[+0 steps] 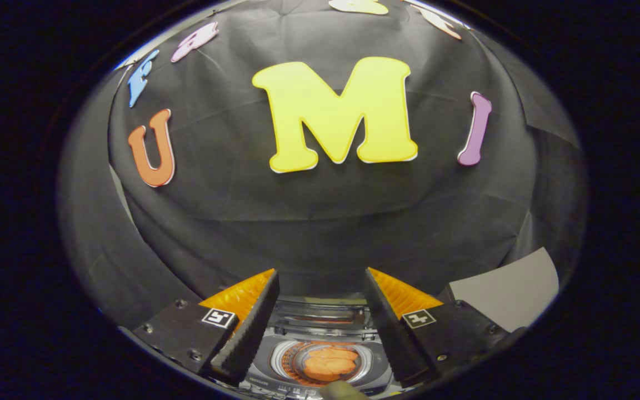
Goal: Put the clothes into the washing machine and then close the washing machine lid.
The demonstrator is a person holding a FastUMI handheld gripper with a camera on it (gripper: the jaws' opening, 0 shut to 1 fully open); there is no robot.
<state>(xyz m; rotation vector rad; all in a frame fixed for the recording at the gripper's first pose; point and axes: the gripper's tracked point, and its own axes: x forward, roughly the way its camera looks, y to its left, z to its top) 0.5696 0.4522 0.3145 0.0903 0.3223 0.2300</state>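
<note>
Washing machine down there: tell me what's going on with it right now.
A person is holding the gripper above a top-loading washing machine. Its jaws stand open with nothing between them. Seen through the gap, the orange clothes already lie in the drum, and the lid appears to be still raised at the back. So the loading looks done and closing the lid remains. The booth's black cloth wall rises behind the machine.

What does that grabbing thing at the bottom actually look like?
The tool has two wedge-shaped fingers, open, with ribbed inner faces. Each sits on a dark block fastened with screws and bearing a small square black-and-white marker.
</note>
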